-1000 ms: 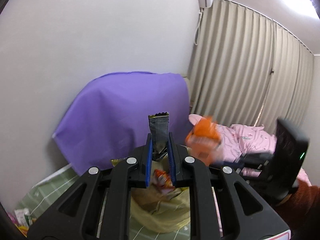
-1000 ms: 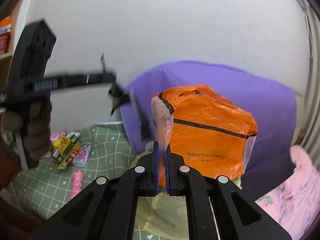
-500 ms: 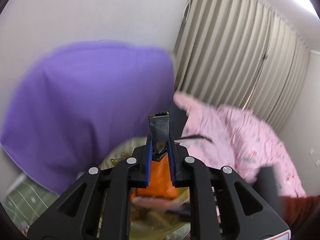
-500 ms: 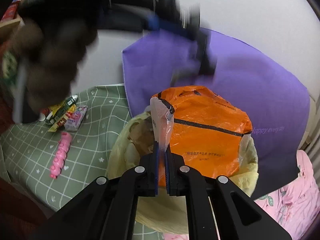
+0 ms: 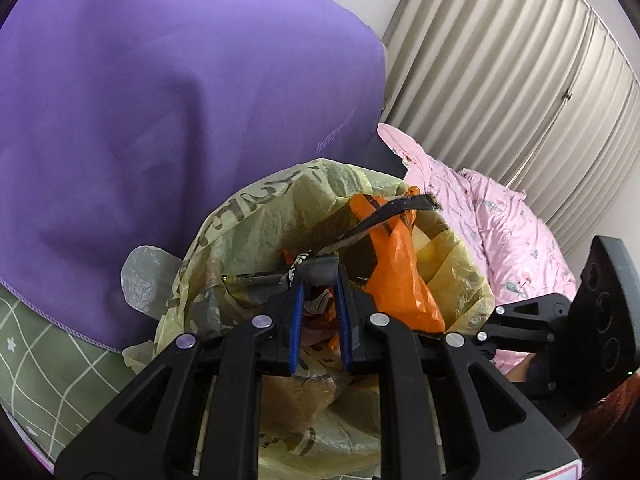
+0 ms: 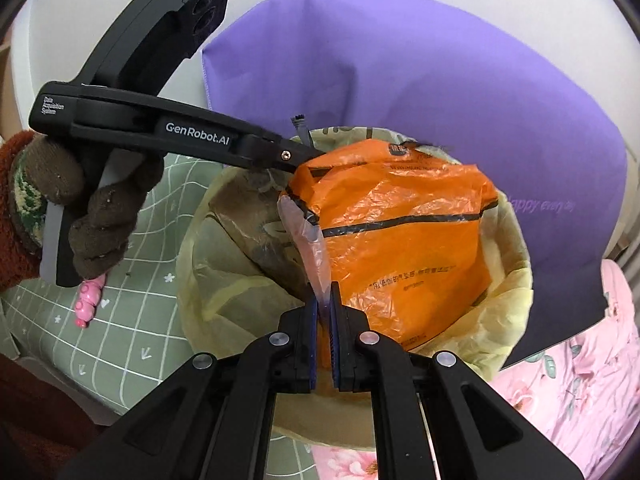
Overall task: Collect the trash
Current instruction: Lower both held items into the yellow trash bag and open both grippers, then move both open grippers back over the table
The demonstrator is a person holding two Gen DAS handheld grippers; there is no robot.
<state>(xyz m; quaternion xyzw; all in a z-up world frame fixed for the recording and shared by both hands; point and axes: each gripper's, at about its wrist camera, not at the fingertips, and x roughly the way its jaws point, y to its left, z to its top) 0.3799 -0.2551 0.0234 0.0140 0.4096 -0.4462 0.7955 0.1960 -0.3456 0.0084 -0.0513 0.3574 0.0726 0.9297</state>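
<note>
A bin lined with a yellow bag (image 5: 248, 216) (image 6: 516, 300) stands against a purple cloth. My left gripper (image 5: 318, 280) is over the bin, shut on a grey foil wrapper (image 5: 320, 270) that bends down into the bin. My right gripper (image 6: 323, 300) is shut on the clear edge of an orange plastic bag (image 6: 404, 232), which rests in the bin's mouth. The orange bag also shows in the left wrist view (image 5: 396, 280). The left gripper's body (image 6: 192, 140) reaches over the bin's far rim in the right wrist view.
A purple cloth (image 5: 160, 100) covers something behind the bin. A green checked mat (image 6: 132, 320) lies at the left with a pink toy (image 6: 90, 304) on it. A pink quilt (image 5: 500, 220) lies at the right before pleated curtains (image 5: 500, 72).
Both grippers have come down over the bin. The orange bag now sits in the bin's mouth, and the wrapper in the left gripper has bent over from upright.
</note>
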